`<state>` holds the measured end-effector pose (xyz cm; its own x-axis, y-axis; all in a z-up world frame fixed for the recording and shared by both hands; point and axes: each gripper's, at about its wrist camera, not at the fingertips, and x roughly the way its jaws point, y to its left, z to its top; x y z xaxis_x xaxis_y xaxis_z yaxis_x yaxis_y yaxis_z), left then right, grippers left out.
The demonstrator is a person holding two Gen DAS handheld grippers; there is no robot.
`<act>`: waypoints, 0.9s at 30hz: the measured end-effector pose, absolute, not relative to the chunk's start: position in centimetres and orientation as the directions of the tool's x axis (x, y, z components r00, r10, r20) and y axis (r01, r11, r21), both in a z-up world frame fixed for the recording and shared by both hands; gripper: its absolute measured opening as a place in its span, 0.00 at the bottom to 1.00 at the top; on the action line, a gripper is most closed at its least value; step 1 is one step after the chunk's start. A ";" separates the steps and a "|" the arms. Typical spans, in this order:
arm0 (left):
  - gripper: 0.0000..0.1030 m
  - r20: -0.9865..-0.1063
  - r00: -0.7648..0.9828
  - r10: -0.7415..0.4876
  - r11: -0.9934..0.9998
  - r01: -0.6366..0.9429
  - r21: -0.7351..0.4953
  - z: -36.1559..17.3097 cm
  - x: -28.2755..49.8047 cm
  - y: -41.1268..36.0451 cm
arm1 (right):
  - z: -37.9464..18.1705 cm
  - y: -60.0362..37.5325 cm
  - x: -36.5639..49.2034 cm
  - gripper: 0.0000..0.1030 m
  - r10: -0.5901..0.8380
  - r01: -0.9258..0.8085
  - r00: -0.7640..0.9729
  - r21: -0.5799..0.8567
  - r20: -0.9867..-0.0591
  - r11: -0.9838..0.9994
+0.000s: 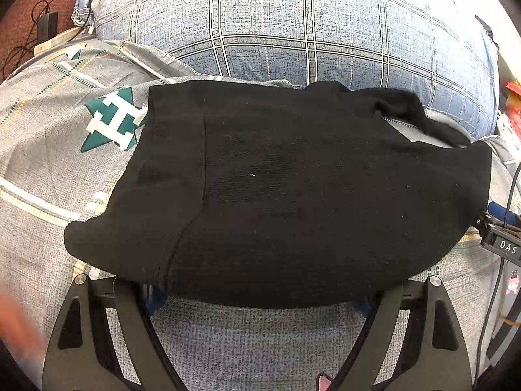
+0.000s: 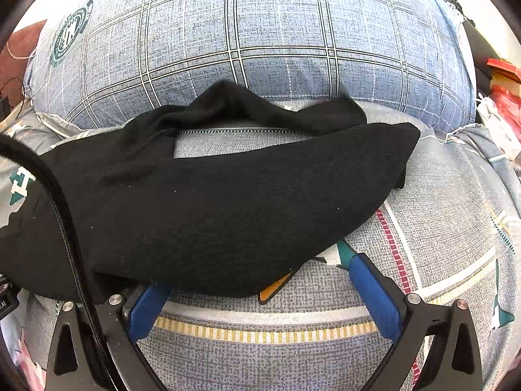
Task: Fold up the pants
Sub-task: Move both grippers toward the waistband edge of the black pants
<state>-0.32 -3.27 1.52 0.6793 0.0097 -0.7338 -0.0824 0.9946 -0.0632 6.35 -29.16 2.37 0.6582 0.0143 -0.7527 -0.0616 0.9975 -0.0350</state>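
The black pants (image 1: 293,189) lie in a compact folded bundle on the bed (image 1: 49,163), just ahead of both sets of fingers, their near edge draped over the tips. The left gripper (image 1: 260,296) and right gripper (image 2: 257,280) both stand spread wide, holding nothing. Folding looks nearly finished. One loose flap (image 2: 234,104) rumples at the far side against the checked pillow (image 2: 260,32); next probably comes pinching and tucking that flap flat.
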 end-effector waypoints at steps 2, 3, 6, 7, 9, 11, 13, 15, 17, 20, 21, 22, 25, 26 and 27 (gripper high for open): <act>0.83 -0.734 0.680 0.010 0.995 -0.082 -0.063 1.3 -0.3 -3.2 | 2.3 -29.0 6.3 1.00 0.015 -0.061 0.658 -0.034 -0.753 0.998; 0.84 -0.733 0.680 0.010 0.995 -0.082 -0.063 1.2 -0.4 -3.2 | 2.3 -28.8 6.2 1.00 0.013 -0.062 0.659 -0.036 -0.752 0.997; 0.83 -0.734 0.679 0.010 0.995 -0.082 -0.063 1.1 -0.3 -3.2 | 2.3 -29.0 6.3 1.00 0.015 -0.062 0.658 -0.034 -0.753 0.997; 0.84 -0.734 0.679 0.010 0.995 -0.083 -0.062 1.1 -0.2 -3.2 | 2.3 -29.0 6.3 1.00 0.014 -0.062 0.659 -0.035 -0.752 0.997; 0.83 -0.734 0.679 0.010 0.995 -0.083 -0.063 1.1 -0.1 -3.2 | 2.3 -28.9 6.3 1.00 0.009 -0.062 0.656 -0.041 -0.755 0.997; 0.84 -0.735 0.678 0.013 0.995 -0.084 -0.060 1.2 0.0 -3.2 | 2.3 -29.1 6.4 1.00 0.007 -0.061 0.658 -0.044 -0.753 0.997; 0.84 -0.735 0.678 0.018 0.995 -0.084 -0.053 1.1 0.1 -3.2 | 2.3 -29.3 6.4 1.00 0.017 -0.062 0.658 -0.031 -0.753 0.998; 0.84 -0.738 0.675 0.009 0.994 -0.083 -0.064 1.0 0.4 -2.9 | 2.3 -29.3 6.4 1.00 0.013 -0.062 0.659 -0.038 -0.752 0.997; 0.84 -0.744 0.669 0.011 0.996 -0.070 -0.048 1.1 0.6 -3.0 | 2.3 -29.4 6.3 1.00 0.017 -0.062 0.658 -0.032 -0.752 0.998; 0.83 -0.762 0.647 -0.010 1.000 -0.016 -0.027 1.5 0.4 -3.2 | 2.4 -29.3 6.3 1.00 0.014 -0.062 0.656 -0.036 -0.755 0.997; 0.83 -0.765 0.644 -0.006 1.000 -0.020 -0.024 1.7 0.2 -3.3 | 2.5 -29.3 6.3 1.00 0.014 -0.061 0.655 -0.035 -0.756 0.998; 0.83 -0.759 0.651 0.000 0.999 -0.024 -0.021 2.0 0.0 -3.4 | 2.5 -29.2 6.3 1.00 0.012 -0.059 0.651 -0.035 -0.759 0.998; 0.83 -0.703 0.711 0.016 1.000 -0.012 0.010 3.6 -1.4 -4.2 | 2.8 -29.2 5.8 1.00 0.030 -0.064 0.631 -0.014 -0.776 0.998; 0.83 -0.690 0.724 0.009 1.000 0.003 0.016 4.1 -1.8 -4.5 | 3.0 -29.2 5.5 0.98 0.036 -0.062 0.628 -0.004 -0.777 0.998; 0.83 -0.674 0.739 -0.001 1.000 0.016 0.015 4.7 -2.3 -4.7 | 3.1 -29.1 5.2 0.91 0.041 -0.063 0.628 0.002 -0.777 0.998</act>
<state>-2.31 -4.72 4.69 0.7390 -0.0012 -0.6737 0.0157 0.9998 0.0154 5.17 -29.15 3.07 0.6276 0.0410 -0.7774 -0.0626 0.9980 0.0021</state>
